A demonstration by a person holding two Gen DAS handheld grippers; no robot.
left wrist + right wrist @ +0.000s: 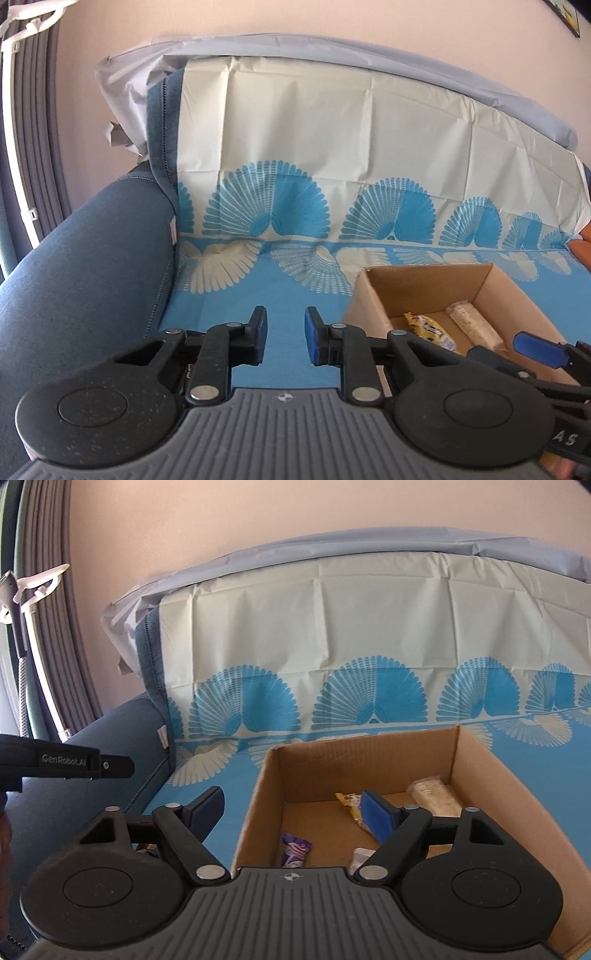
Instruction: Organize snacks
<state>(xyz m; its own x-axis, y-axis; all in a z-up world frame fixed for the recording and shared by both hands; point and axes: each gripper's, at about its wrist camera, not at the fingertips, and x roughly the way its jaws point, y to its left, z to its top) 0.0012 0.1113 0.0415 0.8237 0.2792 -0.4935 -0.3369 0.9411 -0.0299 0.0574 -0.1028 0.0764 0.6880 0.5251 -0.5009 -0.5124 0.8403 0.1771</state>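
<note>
"GenRobot.AI" is printed on the left claw [284, 336], which hangs empty with a narrow gap over the blue-and-white sofa cover [295, 184]. The right claw [291, 812] gapes wide over the cardboard box [491, 775], which holds four snack packets: yellow [349, 803], purple [293, 853], pale [432, 794], and perhaps a white one [360, 858].

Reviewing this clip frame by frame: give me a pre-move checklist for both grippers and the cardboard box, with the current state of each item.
1. Left gripper empty and open: ok, nothing between the fingers.
2. Right gripper empty and open: ok, spread wide across the near-left wall of the cardboard box.
3. Box upright, top open: ok.
4. Snacks already inside: ok; yellow wrapper, pale bar, purple wrapper, white packet.
5. Snacks left outside: cannot tell; only a scrap of wrapper shows under the right gripper's left finger.
6. Grippers apart from each other: ok.
</note>
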